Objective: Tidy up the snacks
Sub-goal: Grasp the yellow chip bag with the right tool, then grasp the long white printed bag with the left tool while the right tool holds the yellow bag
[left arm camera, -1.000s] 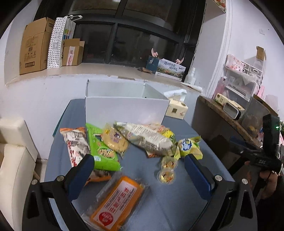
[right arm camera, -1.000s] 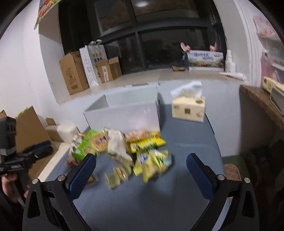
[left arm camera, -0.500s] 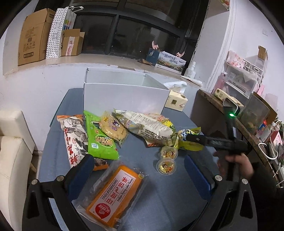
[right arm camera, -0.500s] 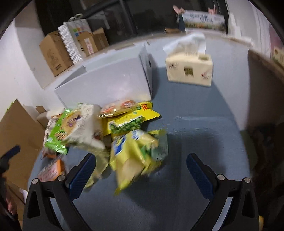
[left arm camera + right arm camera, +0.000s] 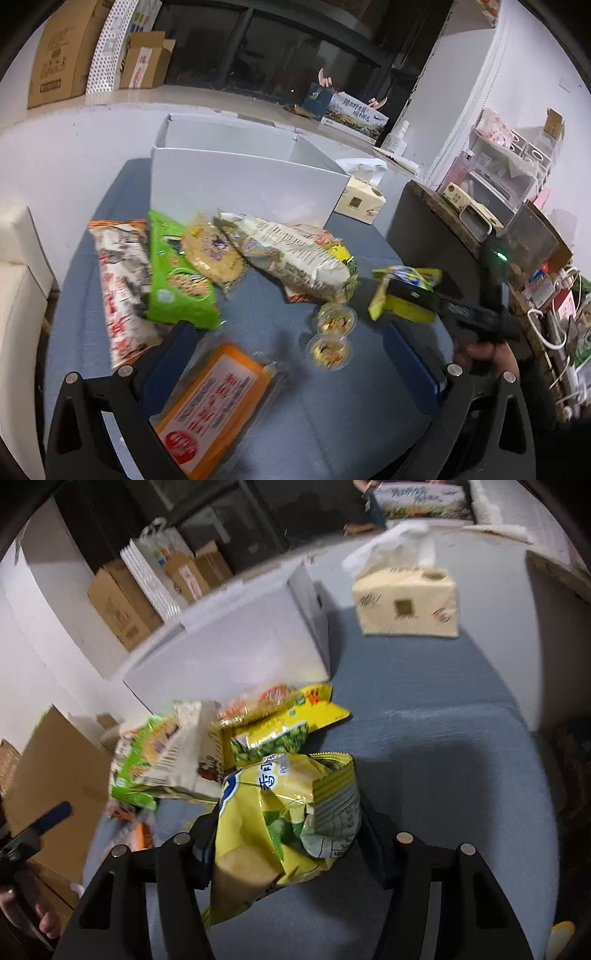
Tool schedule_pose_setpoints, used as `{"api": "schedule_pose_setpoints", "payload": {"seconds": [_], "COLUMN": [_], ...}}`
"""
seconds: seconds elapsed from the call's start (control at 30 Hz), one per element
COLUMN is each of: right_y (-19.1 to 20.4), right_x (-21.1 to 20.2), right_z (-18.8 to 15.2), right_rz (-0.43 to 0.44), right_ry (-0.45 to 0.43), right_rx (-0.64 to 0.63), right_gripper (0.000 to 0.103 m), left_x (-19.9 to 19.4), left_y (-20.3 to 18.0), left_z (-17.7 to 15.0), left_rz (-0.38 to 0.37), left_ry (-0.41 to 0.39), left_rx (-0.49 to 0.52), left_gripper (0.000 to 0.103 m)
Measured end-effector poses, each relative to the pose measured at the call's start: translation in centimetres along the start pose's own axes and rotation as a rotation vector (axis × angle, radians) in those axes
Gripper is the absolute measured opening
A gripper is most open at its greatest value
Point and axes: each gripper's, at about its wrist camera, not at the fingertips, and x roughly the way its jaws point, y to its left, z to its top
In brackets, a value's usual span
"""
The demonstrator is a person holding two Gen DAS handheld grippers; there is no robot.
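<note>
**A:** What's the biggest thing in front of you?

**B:** A blue-grey counter (image 5: 332, 424). At its twelve o'clock edge stands an open white box (image 5: 243, 184), with a tissue box (image 5: 406, 602) to the box's three o'clock. Snack packets lie heaped in front of the white box.

**A:** What has just changed?

**B:** Half a second ago the right gripper (image 5: 291, 834) was wide open above the pile. Now its fingers pinch a yellow chip bag (image 5: 284, 812), which looks lifted slightly off the counter at the pile's four o'clock. I'd judge the first pick is under way, and the white box is the likely place for it.

**A:** And the left hand?

**B:** The left gripper (image 5: 288, 365) hovers low over the counter's six o'clock side, tilted down, fingers spread wide and holding nothing. Between them lies an orange cake packet (image 5: 214, 402), untouched. At its two o'clock sit two small jelly cups (image 5: 332, 336).

**A:** How is the right one posed?

**B:** It reaches in from the pile's four o'clock, pointing toward the white box.
</note>
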Motion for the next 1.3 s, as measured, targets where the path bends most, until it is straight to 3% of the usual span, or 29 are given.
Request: {"api": "schedule_pose_setpoints", "payload": {"seconds": [0.2,0.33,0.67,0.77,0.83,0.9,1.0,1.3], "right_y": [-0.2,-0.5,-1.5,-1.1,-0.8,-0.6,-0.4,1.7], "right_x": [-5.4,-7.9,-9.6,-9.5,-9.5,-9.5,-9.7,-9.7], "right_z": [-1.2,-1.9,-3.0,-3.3,-3.5,-3.6,-3.6,-3.4], "right_rz": [-0.039,-0.067,-0.056,-0.050,-0.052,-0.049,-0.045,-0.037], "right_ry": [-0.094,-0.129,-0.157,-0.152,-0.150,-0.151,-0.157,-0.146], "right_rx": [-0.009,-0.007,0.014,-0.003,-0.016,-0.021,-0.025,-0.074], "right_gripper": [0.066,0.066,0.066,0.066,0.066,0.066,0.066,0.066], "left_x": [5.1,8.5,16.8,18.3,17.9,16.9,15.2,9.6], "left_y": [-2.3,-2.9,-2.9,-2.1,-1.6,-1.4,-1.5,-2.5], "left_z": [3.1,4.9,5.9,5.3,5.2,5.1,4.2,2.5], "left_rz": [0.030,0.049,0.153,0.117,0.060,0.021,0.004,-0.119], "left_ry": [0.071,0.107,0.270,0.318,0.300,0.281,0.263,0.198], "left_rx": [-0.048,-0.157,-0.230,-0.247,-0.269,-0.269,-0.225,-0.174], "left_gripper": [0.103,0.103,0.103,0.092,0.071,0.060,0.051,0.047]}}
